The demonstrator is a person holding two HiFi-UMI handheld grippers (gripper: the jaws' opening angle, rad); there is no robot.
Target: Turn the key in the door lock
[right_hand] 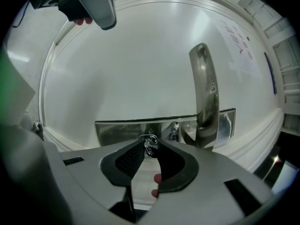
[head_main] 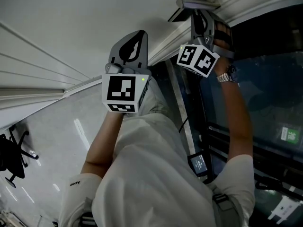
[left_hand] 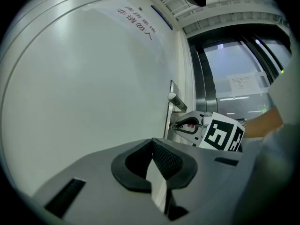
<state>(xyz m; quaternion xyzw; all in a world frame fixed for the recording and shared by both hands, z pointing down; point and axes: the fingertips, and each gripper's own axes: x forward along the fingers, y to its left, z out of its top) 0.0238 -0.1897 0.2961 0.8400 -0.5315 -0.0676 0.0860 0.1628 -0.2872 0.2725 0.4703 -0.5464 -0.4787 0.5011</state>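
Observation:
The key (right_hand: pixel 150 146) sticks out of a shiny metal lock plate (right_hand: pixel 164 128) on the white door (head_main: pixel 71 27), beside the lever handle (right_hand: pixel 206 93). My right gripper (right_hand: pixel 150 145) points level at the plate, and its tips pinch the key's head and ring. The left gripper view shows the right gripper (left_hand: pixel 180 124) at the door's edge, just under the handle (left_hand: pixel 177 101). My left gripper (head_main: pixel 139 34) is held up before the bare door face, apart from the lock. Its tips (left_hand: pixel 152 144) meet with nothing between them.
Right of the door stands a metal frame (left_hand: pixel 206 78) and dark glass (head_main: pixel 265 93) with a paper notice (left_hand: pixel 243 83). Red print (left_hand: pixel 136 20) marks the door's upper part. An office chair (head_main: pixel 12 160) stands on the glossy floor at the far left.

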